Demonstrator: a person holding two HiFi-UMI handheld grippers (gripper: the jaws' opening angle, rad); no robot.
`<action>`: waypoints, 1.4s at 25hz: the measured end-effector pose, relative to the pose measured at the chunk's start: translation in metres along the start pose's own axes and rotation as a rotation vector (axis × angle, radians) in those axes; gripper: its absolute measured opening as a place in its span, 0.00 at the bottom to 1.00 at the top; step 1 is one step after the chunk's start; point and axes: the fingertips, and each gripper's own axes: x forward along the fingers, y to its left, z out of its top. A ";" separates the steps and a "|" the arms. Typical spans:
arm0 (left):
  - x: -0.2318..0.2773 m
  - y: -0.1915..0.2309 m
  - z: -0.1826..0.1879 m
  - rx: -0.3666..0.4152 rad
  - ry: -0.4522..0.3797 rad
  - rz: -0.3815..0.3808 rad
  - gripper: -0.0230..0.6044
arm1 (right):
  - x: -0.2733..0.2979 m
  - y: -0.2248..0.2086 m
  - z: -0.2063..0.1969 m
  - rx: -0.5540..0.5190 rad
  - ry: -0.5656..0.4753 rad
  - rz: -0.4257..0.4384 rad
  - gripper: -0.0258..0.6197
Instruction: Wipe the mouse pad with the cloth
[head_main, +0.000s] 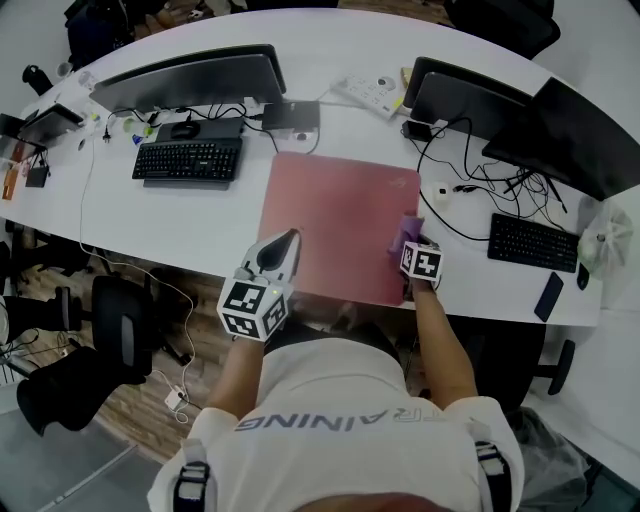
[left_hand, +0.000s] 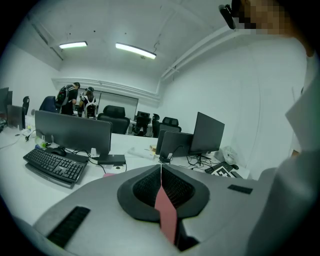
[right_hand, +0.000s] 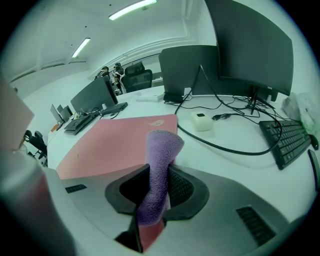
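A large pink mouse pad (head_main: 335, 220) lies on the white desk (head_main: 200, 225) in front of me. My right gripper (head_main: 410, 245) hovers over the pad's right edge, shut on a purple cloth (right_hand: 159, 172) that stands up between its jaws. The pad (right_hand: 115, 142) stretches out ahead of it in the right gripper view. My left gripper (head_main: 280, 255) is at the pad's near left corner, raised, its jaws shut with nothing between them; its tips (left_hand: 161, 167) meet in the left gripper view.
A black keyboard (head_main: 188, 160) and monitor (head_main: 195, 75) stand left of the pad. Two more monitors (head_main: 560, 125), a keyboard (head_main: 532, 242), a phone (head_main: 548, 296) and tangled cables (head_main: 460, 190) crowd the right. A power strip (head_main: 370, 92) lies at the back. A black chair (head_main: 120, 310) stands lower left.
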 end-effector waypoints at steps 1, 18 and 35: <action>0.001 -0.001 0.000 0.002 0.003 -0.004 0.09 | -0.002 -0.007 -0.001 0.001 0.000 -0.015 0.19; -0.098 0.089 -0.024 -0.041 -0.018 0.063 0.09 | -0.097 0.182 0.039 -0.037 -0.265 0.165 0.19; -0.252 0.232 -0.086 -0.150 -0.015 0.179 0.09 | 0.015 0.492 -0.057 -0.262 0.034 0.387 0.20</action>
